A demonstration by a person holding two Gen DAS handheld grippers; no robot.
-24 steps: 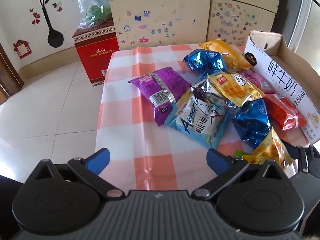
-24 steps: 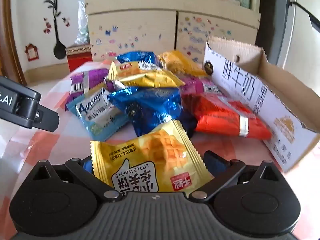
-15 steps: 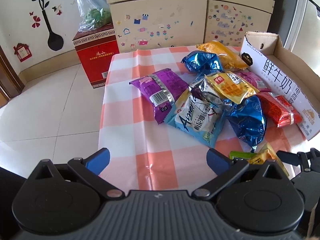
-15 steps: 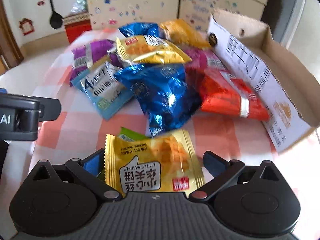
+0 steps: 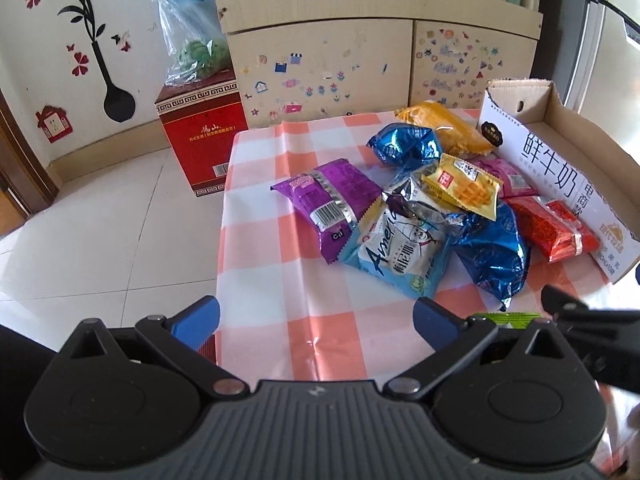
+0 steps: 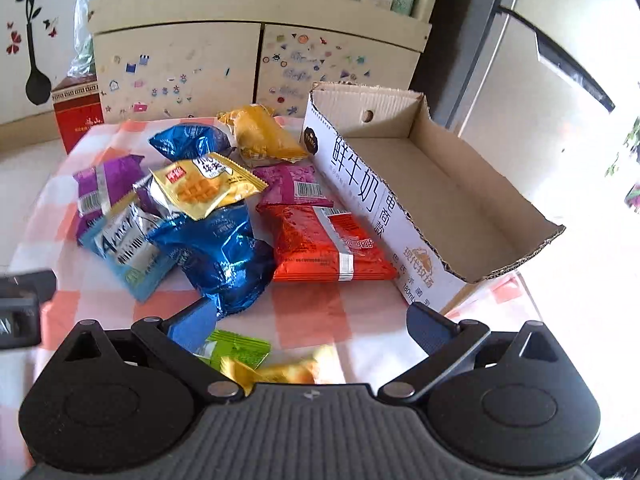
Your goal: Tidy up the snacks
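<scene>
Heaped shiny snack packets (image 6: 224,216) at table (image 5: 280,264) centre, cardboard box (image 6: 460,200) at three o'clock. Bare checked cloth near front edge. Left claw (image 5: 316,314) and right claw (image 6: 312,322) released, grasping nothing.

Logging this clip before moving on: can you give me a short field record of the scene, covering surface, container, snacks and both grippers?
surface: table with orange-and-white checked cloth
container: open cardboard box, nothing seen inside it, on the right side of the table
snacks: a loose pile of packets left of the box, including a red packet against its wall and a purple packet
left gripper: open, holds nothing
right gripper: open, over a green packet
</scene>
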